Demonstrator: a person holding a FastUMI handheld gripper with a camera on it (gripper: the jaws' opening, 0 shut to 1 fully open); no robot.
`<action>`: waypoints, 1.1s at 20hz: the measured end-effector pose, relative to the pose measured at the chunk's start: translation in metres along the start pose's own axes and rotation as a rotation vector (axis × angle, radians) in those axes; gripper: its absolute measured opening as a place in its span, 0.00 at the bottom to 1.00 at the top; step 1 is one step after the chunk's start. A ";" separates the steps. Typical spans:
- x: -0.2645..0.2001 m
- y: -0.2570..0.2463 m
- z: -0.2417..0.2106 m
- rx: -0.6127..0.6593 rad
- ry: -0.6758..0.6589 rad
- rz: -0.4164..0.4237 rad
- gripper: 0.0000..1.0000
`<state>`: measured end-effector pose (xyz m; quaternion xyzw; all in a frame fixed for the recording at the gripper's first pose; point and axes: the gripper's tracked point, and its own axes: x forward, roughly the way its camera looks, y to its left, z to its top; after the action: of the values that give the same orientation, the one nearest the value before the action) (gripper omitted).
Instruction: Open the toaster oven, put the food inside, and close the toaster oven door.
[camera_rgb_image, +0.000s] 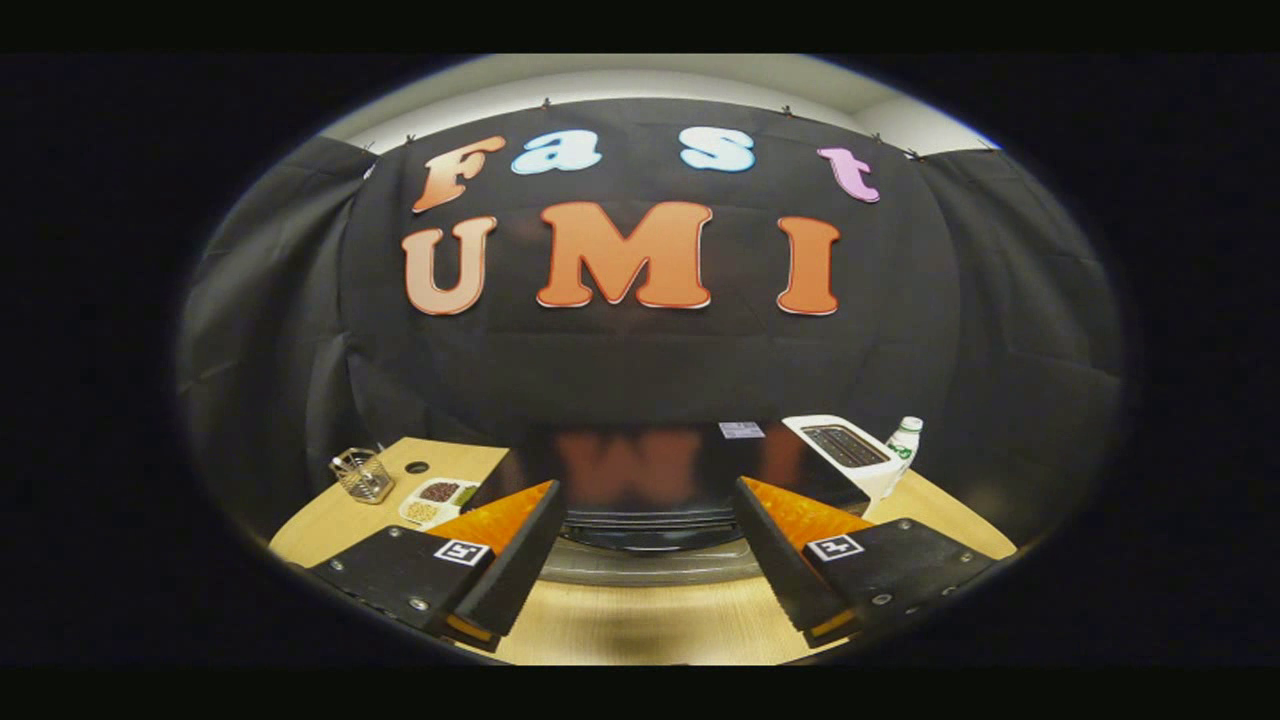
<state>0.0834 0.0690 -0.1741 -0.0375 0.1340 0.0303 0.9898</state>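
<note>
The black, glossy-topped toaster oven (650, 465) stands on the wooden table (640, 625), just ahead of my fingers and seen from above. A grey bar (650, 565) runs along its front edge, between the fingers and below their tips. I cannot tell from this angle whether the door is shut. My gripper (647, 488) hovers over the oven's front with its fingers wide apart and nothing between them. A white divided dish of food (435, 498) lies left of the oven, partly hidden behind the left finger.
A wire basket (362, 475) sits at the table's far left, beyond the dish. A white slot toaster (845, 450) and a white bottle with a green label (905, 440) stand to the right of the oven. The black cloth wall closes the back.
</note>
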 end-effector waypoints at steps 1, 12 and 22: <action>0.006 0.001 -0.005 -0.003 0.016 -0.001 0.99; 0.027 0.004 -0.039 0.002 0.121 0.018 0.99; 0.015 0.005 -0.044 -0.001 0.171 0.018 0.99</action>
<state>0.0857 0.0710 -0.2202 -0.0394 0.2186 0.0359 0.9744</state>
